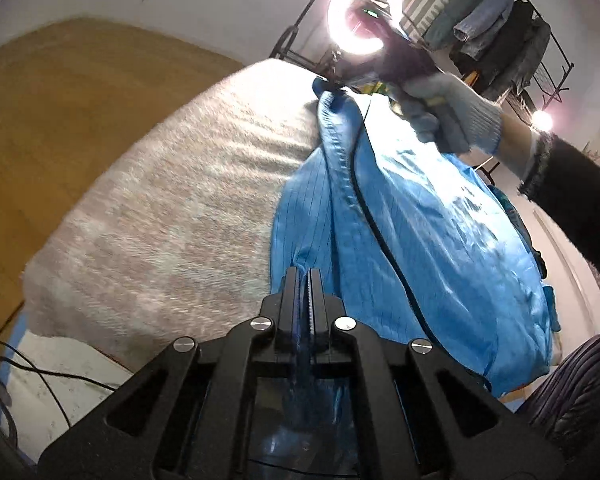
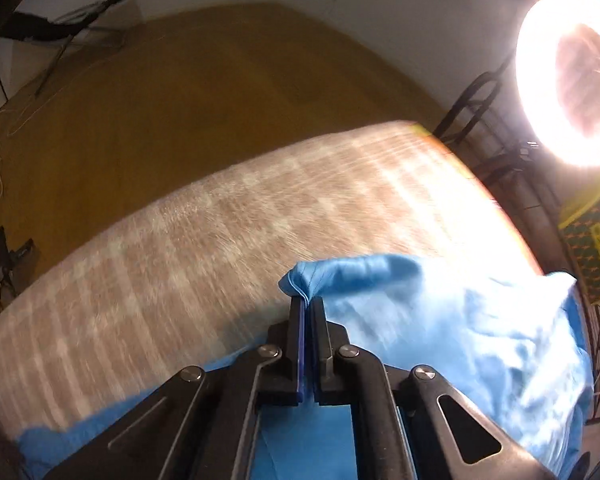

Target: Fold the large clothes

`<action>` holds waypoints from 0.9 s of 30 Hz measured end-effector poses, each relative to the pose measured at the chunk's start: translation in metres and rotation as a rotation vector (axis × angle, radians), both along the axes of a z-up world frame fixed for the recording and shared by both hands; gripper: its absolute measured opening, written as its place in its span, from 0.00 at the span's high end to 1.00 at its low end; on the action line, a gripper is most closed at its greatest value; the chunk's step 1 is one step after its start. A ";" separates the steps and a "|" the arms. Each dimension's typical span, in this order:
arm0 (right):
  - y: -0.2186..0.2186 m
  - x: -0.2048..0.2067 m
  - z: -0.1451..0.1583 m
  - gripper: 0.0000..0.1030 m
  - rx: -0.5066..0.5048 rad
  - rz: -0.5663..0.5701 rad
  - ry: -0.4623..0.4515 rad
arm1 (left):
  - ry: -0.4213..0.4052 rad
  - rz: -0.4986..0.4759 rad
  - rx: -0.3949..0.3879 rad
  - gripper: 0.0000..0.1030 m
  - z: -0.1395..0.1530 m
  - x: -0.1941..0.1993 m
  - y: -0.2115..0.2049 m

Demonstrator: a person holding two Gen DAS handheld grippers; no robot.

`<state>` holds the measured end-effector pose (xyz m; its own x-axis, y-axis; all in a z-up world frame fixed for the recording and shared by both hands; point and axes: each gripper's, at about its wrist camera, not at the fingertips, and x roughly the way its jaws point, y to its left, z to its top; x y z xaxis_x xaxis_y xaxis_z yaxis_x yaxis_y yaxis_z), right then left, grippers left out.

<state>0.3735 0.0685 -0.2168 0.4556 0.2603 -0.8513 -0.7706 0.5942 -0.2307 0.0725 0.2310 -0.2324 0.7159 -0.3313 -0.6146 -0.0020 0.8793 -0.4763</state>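
Both tongs are biting blue cloth: the left gripper [image 1: 304,280] is clamped on a near edge of the garment [image 1: 419,220], fabric trailing back between its closed jaws, while the right gripper [image 2: 308,304] is pinching a bunched hem that bulges just past its tips. Neither pair is showing any gap.

The garment — a large, shiny blue piece with fine dark pinstripes — is lying along one side of a bed [image 1: 160,200] covered in a pale checked blanket, part of it draping off the near edge. Seen from the left wrist, a gloved hand [image 1: 447,108] is holding the right tool at the cloth's far end, its black cable [image 1: 363,200] running across the fabric. Holding two well-separated points looks like the way to stretch the piece flat before a fold; that is a judgement, since no fold is yet visible.

A ring light [image 1: 363,16] is glaring above the bed, washing out part of the cloth in both views. Behind it, more clothes are hanging on a rack [image 1: 495,28]. Blur in the right wrist view is softening the blanket's pattern.
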 end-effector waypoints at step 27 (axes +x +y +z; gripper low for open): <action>-0.014 0.018 0.024 0.50 -0.094 0.027 -0.037 | 0.008 0.160 0.153 1.00 -0.002 -0.017 0.014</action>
<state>0.3910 0.0549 -0.1926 0.4810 0.1928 -0.8552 -0.7758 0.5480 -0.3128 0.0559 0.2453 -0.2348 0.7470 -0.1162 -0.6546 -0.1509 0.9293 -0.3372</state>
